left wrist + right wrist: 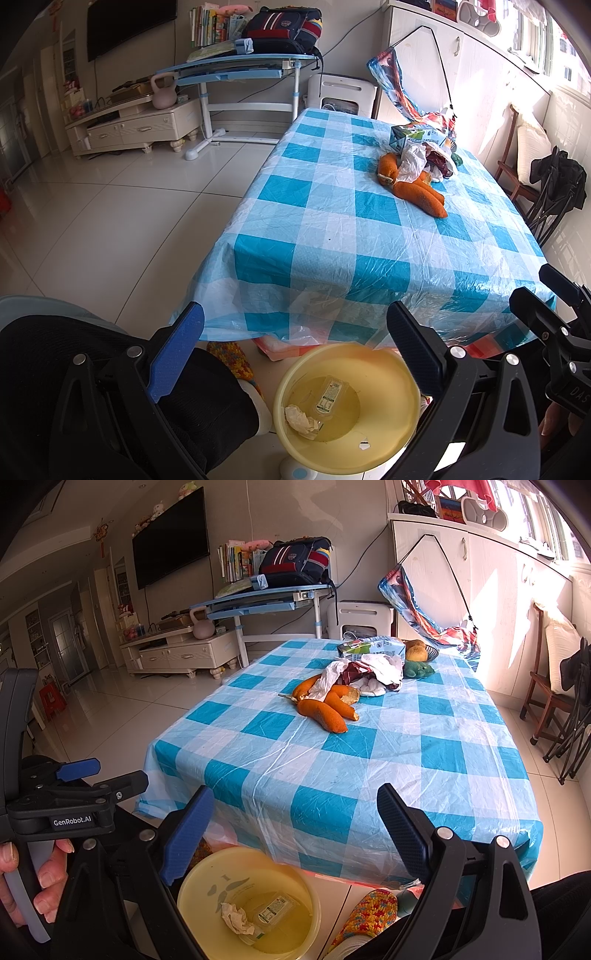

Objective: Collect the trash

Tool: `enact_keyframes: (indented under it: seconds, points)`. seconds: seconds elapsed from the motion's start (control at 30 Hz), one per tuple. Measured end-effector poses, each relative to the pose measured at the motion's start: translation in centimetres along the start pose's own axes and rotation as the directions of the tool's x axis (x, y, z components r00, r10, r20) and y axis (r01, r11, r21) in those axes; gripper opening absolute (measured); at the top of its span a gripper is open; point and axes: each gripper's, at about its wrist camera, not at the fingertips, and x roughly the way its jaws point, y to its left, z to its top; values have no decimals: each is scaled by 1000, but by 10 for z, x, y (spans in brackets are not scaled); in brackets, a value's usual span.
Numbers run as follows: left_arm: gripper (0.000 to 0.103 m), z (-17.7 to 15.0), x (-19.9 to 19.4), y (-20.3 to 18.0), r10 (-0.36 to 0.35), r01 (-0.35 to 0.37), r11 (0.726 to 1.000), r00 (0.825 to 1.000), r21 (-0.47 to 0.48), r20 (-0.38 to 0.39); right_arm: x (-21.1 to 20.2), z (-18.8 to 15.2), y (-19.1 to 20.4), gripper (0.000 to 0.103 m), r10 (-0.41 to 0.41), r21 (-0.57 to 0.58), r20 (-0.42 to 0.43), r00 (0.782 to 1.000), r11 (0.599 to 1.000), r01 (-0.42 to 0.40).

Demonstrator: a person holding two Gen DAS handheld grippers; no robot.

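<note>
A yellow waste bin (384, 439) (195, 886) stands on the floor by the table's near edge. Inside lie a crumpled tissue (301, 421) (236, 917) and a clear plastic package (330, 397) (275, 908). Far up the blue-checked table (332, 229) (369, 768) sits a trash pile: orange peels (421, 192) (325, 709), crumpled plastic wrap (415, 160) (328, 681) and a green-white carton (417, 136) (369, 648). My left gripper (291, 354) is open above the bin, empty. My right gripper (295, 838) is open and empty too, over the table's front edge.
A knitted slipper (369, 915) (231, 356) lies on the floor beside the bin. A fruit bowl (417, 651) and a green toy (417, 668) sit behind the pile. Dark chairs (565, 709) stand right of the table. White tiled floor (110, 221) spreads to the left.
</note>
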Motion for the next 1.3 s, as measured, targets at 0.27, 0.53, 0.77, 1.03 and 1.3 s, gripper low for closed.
enact_keyframes:
  seconds: [0.27,0.53,0.77,1.03,1.3]
  points:
    - [96,0,0,0,0,0,1000,1000,0,-1,0,0,0,86,0,0,0,1000,1000,0]
    - [96,0,1,5,-18,18,999,1000,-27,-1,-2,4,-1,86,7,9,4,1000,1000,-7]
    - [96,16,-2,14,-60,60,995,998,-76,9,0,27,-15,86,36,24,9,999,999,-36]
    - [96,31,15,6,-74,73,996,997,-52,-25,39,58,-27,77,53,-28,-52,997,998,-54]
    - [96,27,27,8,-77,73,995,996,-72,-53,109,84,-17,58,62,-155,-156,986,984,-86]
